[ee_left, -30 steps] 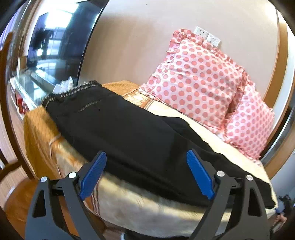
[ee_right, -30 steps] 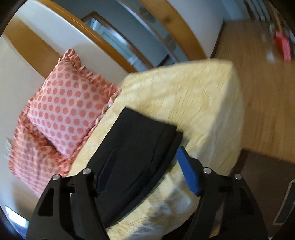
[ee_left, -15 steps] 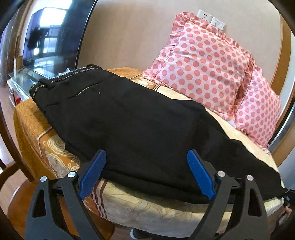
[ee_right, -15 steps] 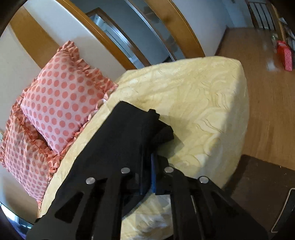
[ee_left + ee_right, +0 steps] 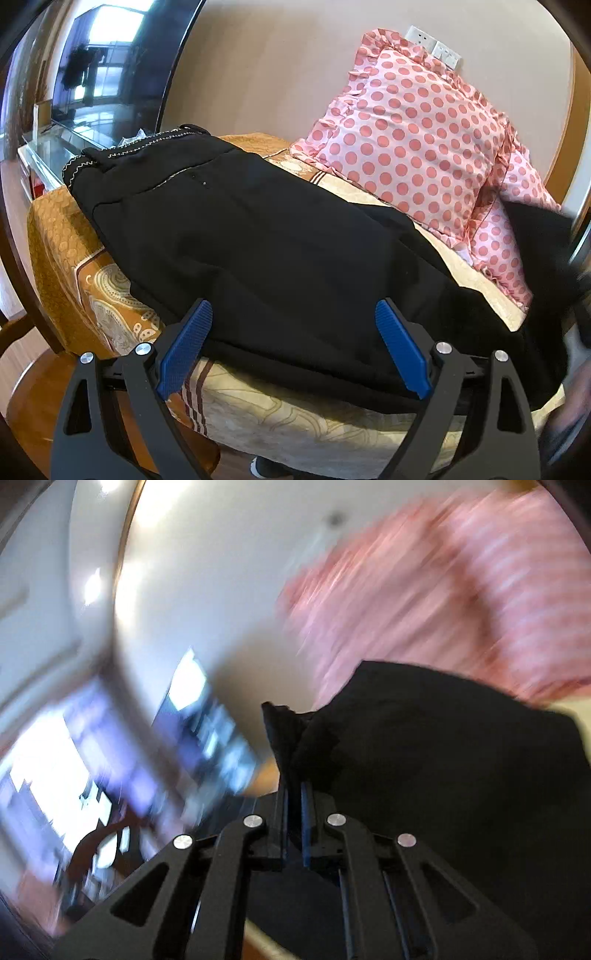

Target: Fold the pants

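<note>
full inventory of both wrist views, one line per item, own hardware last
pants: 1, black, laid lengthwise on the bed, far end lifted at the right
bed: 1, cream and orange patterned cover, under the pants
pillows: 2, pink with red dots, propped against the wall behind the pants
wall sockets: 2 plates, white, on the wall above the pillows
TV: 1, black screen, left on a glass stand
floor: wooden, brown, bottom left
left gripper: 1, black with blue pads, jaws open at the near edge of the pants
right gripper: 1, black with blue pads, jaws shut on the pants' end; view badly blurred
</note>
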Demonstrator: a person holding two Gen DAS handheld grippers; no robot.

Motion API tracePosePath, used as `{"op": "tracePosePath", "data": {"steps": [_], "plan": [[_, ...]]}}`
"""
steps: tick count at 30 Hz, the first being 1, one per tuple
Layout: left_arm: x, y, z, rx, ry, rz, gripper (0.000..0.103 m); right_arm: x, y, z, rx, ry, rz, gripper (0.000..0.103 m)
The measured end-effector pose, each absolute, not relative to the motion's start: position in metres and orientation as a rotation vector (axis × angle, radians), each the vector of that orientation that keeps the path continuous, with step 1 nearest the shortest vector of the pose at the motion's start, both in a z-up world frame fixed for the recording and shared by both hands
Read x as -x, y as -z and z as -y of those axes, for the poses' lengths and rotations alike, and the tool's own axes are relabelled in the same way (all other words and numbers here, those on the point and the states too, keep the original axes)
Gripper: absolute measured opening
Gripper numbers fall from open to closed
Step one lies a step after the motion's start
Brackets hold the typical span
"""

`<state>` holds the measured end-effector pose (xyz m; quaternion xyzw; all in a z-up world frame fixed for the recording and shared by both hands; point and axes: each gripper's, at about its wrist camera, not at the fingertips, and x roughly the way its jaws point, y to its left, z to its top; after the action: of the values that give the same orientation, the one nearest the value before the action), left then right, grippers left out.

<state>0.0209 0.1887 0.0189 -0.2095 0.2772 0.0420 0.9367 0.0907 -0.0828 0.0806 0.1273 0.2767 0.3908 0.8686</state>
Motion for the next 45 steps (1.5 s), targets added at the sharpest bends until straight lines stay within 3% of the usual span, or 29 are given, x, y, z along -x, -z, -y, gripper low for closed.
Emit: {"op": "tracePosePath", "data": {"steps": [3,8,13,15,16,17,18,20,22,23,26,31,42,45], "plan": [[-0.020,-0.019,-0.192,0.442,-0.071,-0.560,0.091,-0.107,-0.033,0.044,-0.231,-0.802,-0.750,0.005],[-0.017,-0.018,-0.195,0.446,-0.048,-0.550,0.091,-0.101,-0.067,0.067,-0.330,-0.777,-0.546,0.005],[-0.015,-0.021,-0.196,0.464,-0.051,-0.540,0.091,-0.090,-0.038,0.027,-0.115,-0.788,-0.645,0.006],[-0.009,-0.030,-0.204,0.505,-0.032,-0.537,0.091,-0.085,-0.020,0.009,0.010,-0.795,-0.704,0.016],[-0.002,-0.038,-0.212,0.526,-0.027,-0.516,0.091,-0.080,-0.017,0.006,0.063,-0.794,-0.702,0.017],[0.005,-0.047,-0.220,0.534,-0.043,-0.486,0.091,-0.075,-0.019,0.007,0.090,-0.801,-0.677,0.030],[0.007,-0.052,-0.226,0.533,-0.058,-0.472,0.092,-0.071,-0.024,0.009,0.083,-0.842,-0.681,0.055],[0.012,-0.063,-0.246,0.536,-0.112,-0.448,0.093,-0.068,-0.034,0.013,0.025,-0.848,-0.641,0.071],[0.007,-0.064,-0.265,0.567,-0.149,-0.475,0.093,-0.073,-0.033,0.014,-0.013,-0.847,-0.625,0.071],[0.004,-0.062,-0.273,0.588,-0.154,-0.490,0.093,-0.083,-0.019,0.004,0.028,-0.830,-0.721,0.071],[-0.007,-0.052,-0.300,0.666,-0.176,-0.549,0.093,-0.071,-0.018,-0.002,0.116,-0.827,-0.683,0.073],[-0.023,-0.040,-0.329,0.787,-0.156,-0.593,0.092,-0.075,-0.024,0.019,-0.026,-0.857,-0.715,0.073],[-0.052,-0.025,-0.362,0.882,-0.202,-0.627,0.090,-0.073,-0.014,0.013,-0.023,-0.866,-0.707,0.075],[-0.056,-0.025,-0.359,0.896,-0.250,-0.628,0.056,-0.080,-0.013,0.010,-0.013,-0.868,-0.699,0.076]]}}
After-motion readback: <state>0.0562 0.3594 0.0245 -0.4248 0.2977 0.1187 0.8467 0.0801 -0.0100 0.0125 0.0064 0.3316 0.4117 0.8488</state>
